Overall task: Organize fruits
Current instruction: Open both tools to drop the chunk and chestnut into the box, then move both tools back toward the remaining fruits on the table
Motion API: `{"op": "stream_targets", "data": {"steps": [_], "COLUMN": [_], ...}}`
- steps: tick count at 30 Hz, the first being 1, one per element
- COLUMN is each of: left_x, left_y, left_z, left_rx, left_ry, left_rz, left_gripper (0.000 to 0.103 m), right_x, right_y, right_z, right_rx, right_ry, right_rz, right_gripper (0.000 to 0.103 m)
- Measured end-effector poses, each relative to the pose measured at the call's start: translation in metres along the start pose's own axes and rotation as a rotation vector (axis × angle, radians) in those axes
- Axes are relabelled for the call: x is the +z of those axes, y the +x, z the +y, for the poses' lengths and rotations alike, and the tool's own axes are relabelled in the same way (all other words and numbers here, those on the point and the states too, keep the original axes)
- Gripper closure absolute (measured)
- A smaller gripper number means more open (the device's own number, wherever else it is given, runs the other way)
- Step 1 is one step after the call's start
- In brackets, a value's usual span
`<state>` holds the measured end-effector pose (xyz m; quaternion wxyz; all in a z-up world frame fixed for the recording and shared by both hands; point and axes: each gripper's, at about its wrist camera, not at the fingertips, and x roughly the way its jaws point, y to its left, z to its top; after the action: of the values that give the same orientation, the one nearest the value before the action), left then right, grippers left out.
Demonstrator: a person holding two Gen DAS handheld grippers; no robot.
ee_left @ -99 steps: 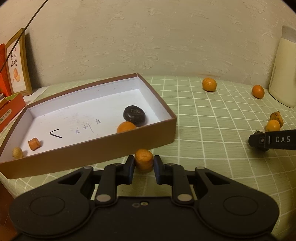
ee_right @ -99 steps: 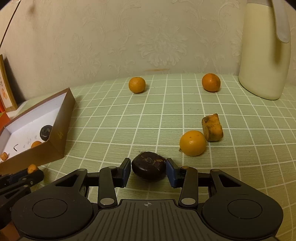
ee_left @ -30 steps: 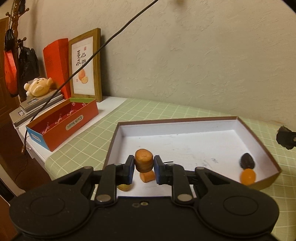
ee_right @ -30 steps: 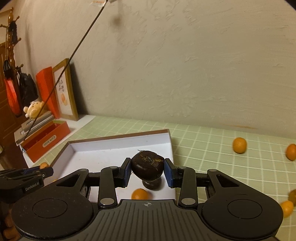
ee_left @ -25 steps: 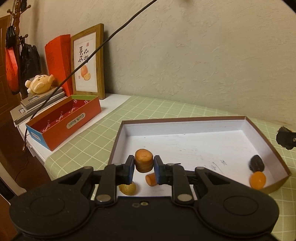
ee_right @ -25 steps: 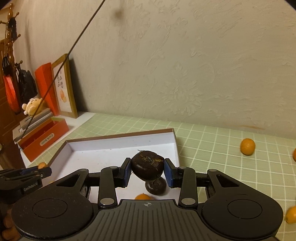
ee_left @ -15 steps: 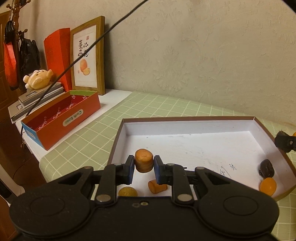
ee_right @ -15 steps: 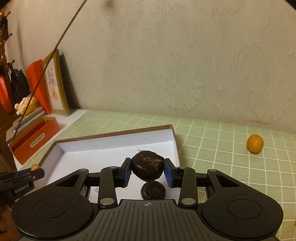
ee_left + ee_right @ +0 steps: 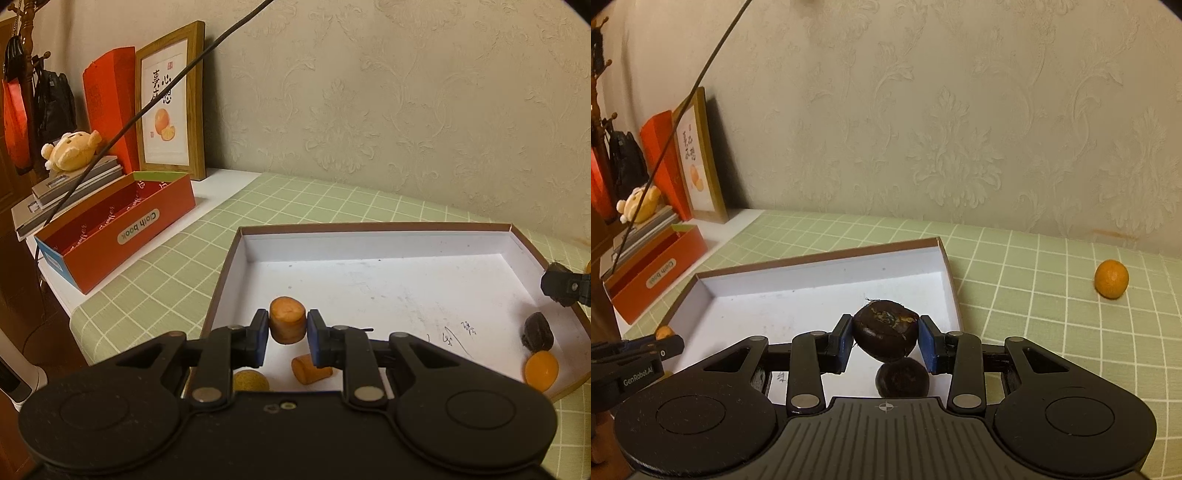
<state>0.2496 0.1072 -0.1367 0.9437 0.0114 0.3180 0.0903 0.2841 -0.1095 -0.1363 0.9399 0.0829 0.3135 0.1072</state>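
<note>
We count two orange cylinder pieces [image 9: 287, 325] [image 9: 309, 369], two dark brown fruits [image 9: 885, 335] [image 9: 902, 378], two round orange fruits [image 9: 541, 370] [image 9: 1111, 278], one yellowish ball [image 9: 250, 381], one white-lined box [image 9: 369, 240] and two tools [image 9: 284, 338] [image 9: 885, 341].

A shallow box [image 9: 376, 242] lies on the tablecloth [image 9: 303, 199]. Inside, near its left corner, a small round fruit [image 9: 251, 381] lies left of a short chunk [image 9: 308, 367]; at its right end a shrivelled fruit [image 9: 537, 336] lies just behind a kumquat [image 9: 541, 369]. Left of the box stands a carton [image 9: 114, 229], with a picture frame [image 9: 171, 103] behind it against the wall.
</note>
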Motion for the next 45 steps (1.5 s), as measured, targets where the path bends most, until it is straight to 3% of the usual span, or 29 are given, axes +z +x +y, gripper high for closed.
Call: {"op": "stream_targets", "data": {"steps": [3,4,5,6,7,9,12,28,45], "left_x": [0.000,0.001,0.002,0.002,0.004,0.006,0.008,0.008,-0.003], "left_y": [0.001,0.000,-0.001,-0.004,-0.008,-0.017,-0.021,-0.036,-0.071], "left_z": [-0.001,-0.001,0.000,0.000,-0.001,-0.004,-0.006,-0.010,-0.014], "left_rx": [0.017,0.029,0.046,0.063,0.080,0.091,0.085,0.097,0.088], "left_ry": [-0.002,-0.004,-0.008,-0.012,-0.010,0.015,0.018,0.021,0.026], "left_rz": [0.005,0.001,-0.004,-0.016,-0.043,-0.093,-0.098,-0.116,-0.123], "left_gripper": [0.080,0.068,0.042,0.027,0.009,0.009,0.009,0.006,0.006], "right_x": [0.002,0.002,0.002,0.003,0.004,0.008,0.011,0.010,0.009], "right_y": [0.002,0.003,0.002,0.000,-0.005,-0.014,-0.023,-0.037,-0.091], "right_z": [-0.001,0.000,-0.001,0.000,0.001,0.005,0.004,-0.014,-0.027], "right_rx": [-0.002,-0.009,-0.015,-0.027,-0.044,-0.050,-0.063,-0.086,-0.115], "right_ry": [0.012,0.017,0.021,0.022,0.017,-0.012,0.002,0.074,0.053], "right_rz": [0.014,0.018,0.011,-0.008,-0.038,-0.088,-0.131,-0.111,-0.158], "right_gripper": [0.063,0.057,0.029,0.005,0.000,0.000,0.000,0.000,0.000]}}
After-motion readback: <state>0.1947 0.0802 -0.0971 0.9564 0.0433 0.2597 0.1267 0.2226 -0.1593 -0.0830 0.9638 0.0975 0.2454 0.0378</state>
